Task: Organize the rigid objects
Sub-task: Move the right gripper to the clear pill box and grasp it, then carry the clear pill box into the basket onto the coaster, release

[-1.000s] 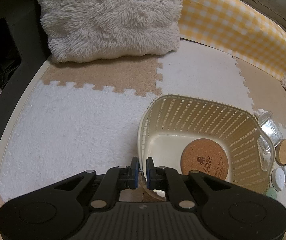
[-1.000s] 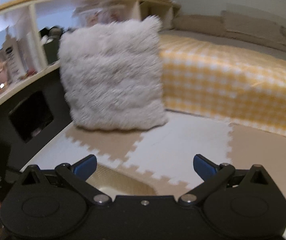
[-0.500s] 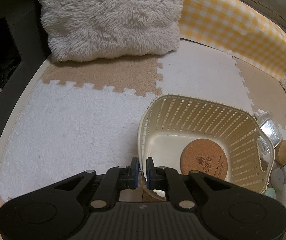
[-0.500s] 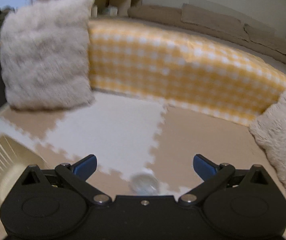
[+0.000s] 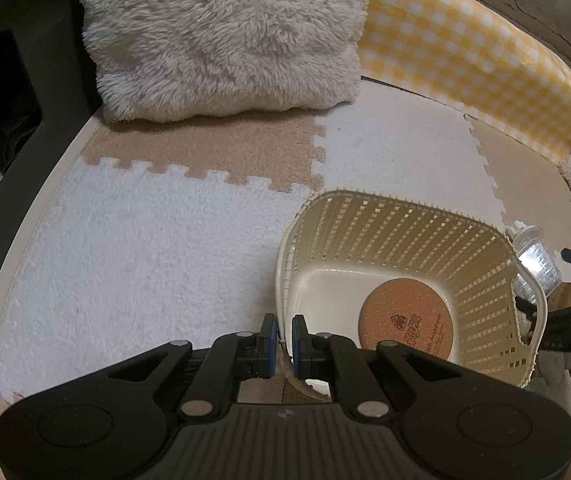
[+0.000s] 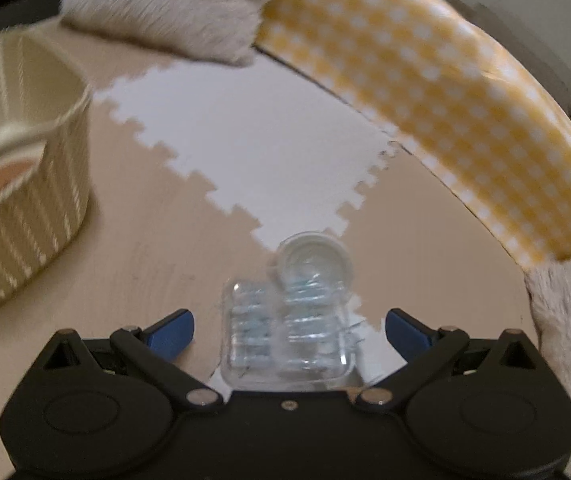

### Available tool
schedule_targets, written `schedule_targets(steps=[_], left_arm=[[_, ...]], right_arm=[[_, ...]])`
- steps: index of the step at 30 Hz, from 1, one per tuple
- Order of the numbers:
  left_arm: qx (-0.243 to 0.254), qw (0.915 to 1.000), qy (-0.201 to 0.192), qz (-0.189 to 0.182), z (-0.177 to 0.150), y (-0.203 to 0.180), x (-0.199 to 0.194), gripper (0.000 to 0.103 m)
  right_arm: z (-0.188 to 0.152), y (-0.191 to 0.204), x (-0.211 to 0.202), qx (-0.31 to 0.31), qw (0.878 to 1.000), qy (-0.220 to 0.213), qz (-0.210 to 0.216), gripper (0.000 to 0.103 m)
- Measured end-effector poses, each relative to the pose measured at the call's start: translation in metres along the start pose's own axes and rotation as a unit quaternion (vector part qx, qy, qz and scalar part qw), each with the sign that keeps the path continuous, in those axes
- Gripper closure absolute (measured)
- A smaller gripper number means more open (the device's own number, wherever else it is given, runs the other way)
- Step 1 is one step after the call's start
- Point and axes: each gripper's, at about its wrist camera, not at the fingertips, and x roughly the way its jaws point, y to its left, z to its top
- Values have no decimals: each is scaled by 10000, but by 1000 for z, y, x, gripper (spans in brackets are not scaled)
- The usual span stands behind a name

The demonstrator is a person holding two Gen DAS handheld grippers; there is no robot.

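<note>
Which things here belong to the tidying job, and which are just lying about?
Job:
cream slatted plastic basket
round cork coaster
clear ribbed plastic jar
left gripper
right gripper

Lying about:
fluffy grey cushion
yellow checked bolster
foam puzzle mat

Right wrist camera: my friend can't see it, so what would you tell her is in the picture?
A clear plastic jar lies on its side on the foam floor mat, between the wide-open blue fingertips of the right gripper, which do not touch it. A cream basket stands to the left, and a yellow checked cushion curves along the back.
</note>
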Motion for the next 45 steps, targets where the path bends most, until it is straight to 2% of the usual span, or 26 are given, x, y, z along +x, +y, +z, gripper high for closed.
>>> schedule_targets(steps=[4,10,22,28,33,41,45], left_arm=[[-22,10000,4,-17,0,0,0,95],[-49,10000,2,-14,-1,0,-1,95],[-76,10000,15,-38,0,1,-1,95],[-74,10000,5,-33,1,1,-1,95],[-50,10000,-1,-9,1,0,-1,95],[-46,10000,-11,-7,0,0,-2,95],[-52,10000,-13,-12,1,0,-2,95]], right_arm=[[0,3,7,35,10000,69,5,7],[0,-9,9,586,9981,149,87,27],[6,-13,3,826,9965,112,101,27],[27,-23,-27,1189,9924,-320,75,27],[44,-32,-59,1557,9845,-809,93,27],[67,-42,-113,2292,9590,-1620,389,27],[75,-36,-133,2515,9481,-1831,658,27]])
